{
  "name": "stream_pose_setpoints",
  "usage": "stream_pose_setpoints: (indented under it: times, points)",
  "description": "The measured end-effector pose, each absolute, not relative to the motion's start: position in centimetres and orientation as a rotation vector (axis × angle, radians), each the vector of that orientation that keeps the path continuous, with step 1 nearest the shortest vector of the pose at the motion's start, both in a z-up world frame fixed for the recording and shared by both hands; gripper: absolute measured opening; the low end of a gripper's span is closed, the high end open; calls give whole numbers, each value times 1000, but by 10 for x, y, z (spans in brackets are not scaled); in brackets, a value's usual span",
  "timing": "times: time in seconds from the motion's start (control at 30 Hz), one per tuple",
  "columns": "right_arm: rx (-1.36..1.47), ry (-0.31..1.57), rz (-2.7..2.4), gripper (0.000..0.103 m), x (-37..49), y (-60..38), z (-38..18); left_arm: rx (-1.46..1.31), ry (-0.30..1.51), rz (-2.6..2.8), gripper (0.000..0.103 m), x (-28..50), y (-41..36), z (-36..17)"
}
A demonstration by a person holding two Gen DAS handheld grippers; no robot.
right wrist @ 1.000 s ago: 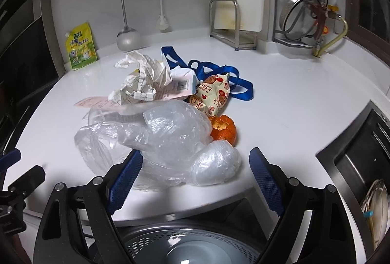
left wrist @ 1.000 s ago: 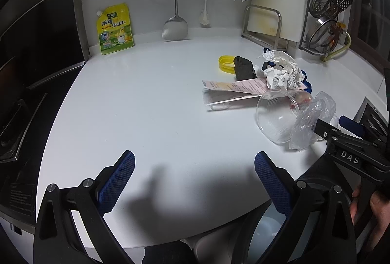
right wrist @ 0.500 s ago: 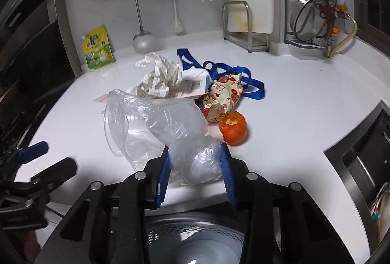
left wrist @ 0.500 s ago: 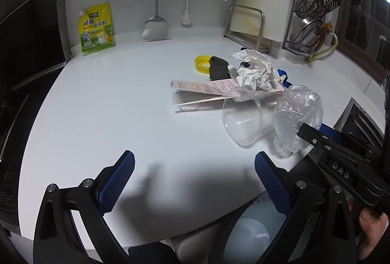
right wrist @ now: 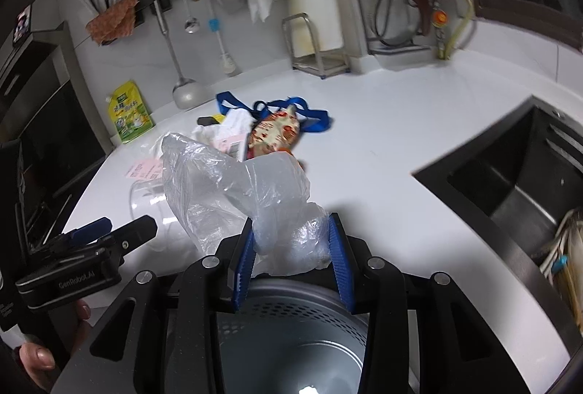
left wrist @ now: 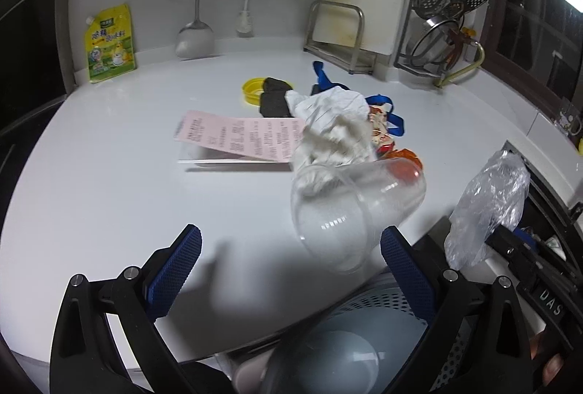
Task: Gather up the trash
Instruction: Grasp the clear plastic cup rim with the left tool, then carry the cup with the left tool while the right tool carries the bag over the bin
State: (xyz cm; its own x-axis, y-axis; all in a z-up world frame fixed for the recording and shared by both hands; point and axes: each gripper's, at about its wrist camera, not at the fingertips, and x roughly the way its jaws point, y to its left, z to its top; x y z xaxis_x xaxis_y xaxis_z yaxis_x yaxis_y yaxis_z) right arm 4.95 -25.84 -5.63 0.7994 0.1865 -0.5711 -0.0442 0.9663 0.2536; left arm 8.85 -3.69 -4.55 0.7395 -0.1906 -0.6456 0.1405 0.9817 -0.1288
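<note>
Countertop [left wrist: 109, 175] clutter waits while the perforated bin [right wrist: 291, 332] sits just below the counter edge, directly under the right gripper [right wrist: 291, 248]. Its blue fingers pinch the crumpled clear plastic bag [right wrist: 233, 190], lifted off the surface. Best to carry the bag fully over the bin mouth before letting go, since its loose tail could catch on the rim. The left gripper [left wrist: 291, 263] hangs spread and empty near the fallen clear plastic cup [left wrist: 349, 208].
</note>
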Motion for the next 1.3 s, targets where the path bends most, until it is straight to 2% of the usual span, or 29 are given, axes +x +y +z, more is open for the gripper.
stream_pose_setpoints:
  times: [0.23,0.33,0.47,0.5,0.53,0.6,0.7,0.83,1.3]
  points:
    - [271,639,110,37,43,-272,-63,-81,695,-208,95,97,-59,-52]
    - [275,638,107,37,42,-274,-64,-96,679,-224,87,98,-59,-50]
    - [277,637,107,37,42,-275,-64,-84,684,-240,65,101,-63,-50]
    - [277,636,109,37,42,-275,-64,-85,688,-251,55,102,-63,-50]
    - [277,635,110,37,42,-274,-64,-88,693,-261,49,103,-63,-51]
    - [276,636,112,37,41,-273,-64,-90,710,-275,27,105,-62,-53]
    - [276,634,115,37,41,-271,-63,-100,732,-283,9,108,-58,-56]
    - [279,634,116,37,39,-269,-63,-109,716,-275,5,107,-48,-52]
    - [282,620,125,37,28,-258,-58,-92,646,-260,5,80,-23,-25]
